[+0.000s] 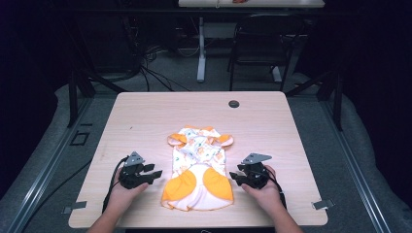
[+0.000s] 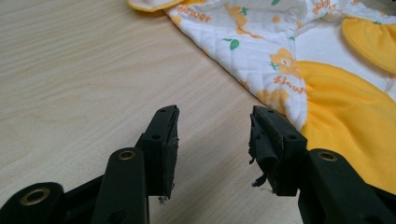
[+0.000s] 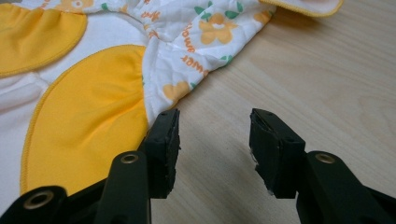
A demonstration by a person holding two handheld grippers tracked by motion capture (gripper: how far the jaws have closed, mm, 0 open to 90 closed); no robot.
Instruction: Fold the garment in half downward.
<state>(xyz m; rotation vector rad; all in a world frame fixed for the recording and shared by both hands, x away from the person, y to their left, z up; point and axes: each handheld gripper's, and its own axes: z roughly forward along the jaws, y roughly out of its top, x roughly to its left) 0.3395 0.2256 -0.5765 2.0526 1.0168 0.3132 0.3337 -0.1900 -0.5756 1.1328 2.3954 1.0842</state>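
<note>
A: Hovering low over the table, the left gripper point(image 1: 154, 174) has its black jaws spread with bare wood between them, nothing pinched. The right gripper point(image 1: 236, 175) mirrors it, jaws apart and empty.

B: And between the two lies the small quilted white baby garment with orange flower print and yellow-orange panels point(image 1: 198, 167), flat on the pale wooden table point(image 1: 145, 116), near the front edge, collar end away from the person.

A: In the left gripper view its side hem point(image 2: 280, 100) sits just beside one jaw; in the right gripper view the opposite hem point(image 3: 161, 100) sits just beside the other's.

B: I'd judge it light and soft, floppy when lifted, likely to sag or bunch. The padded quilting should give the pads some bite, not slippery.

A: Best hold, I reckon, is the side hems, one per gripper.

B: Any writing?

A: Orange lettering on the print reads "flower" point(image 3: 190, 51), repeated across the cloth. No brand label I can make out.
</note>
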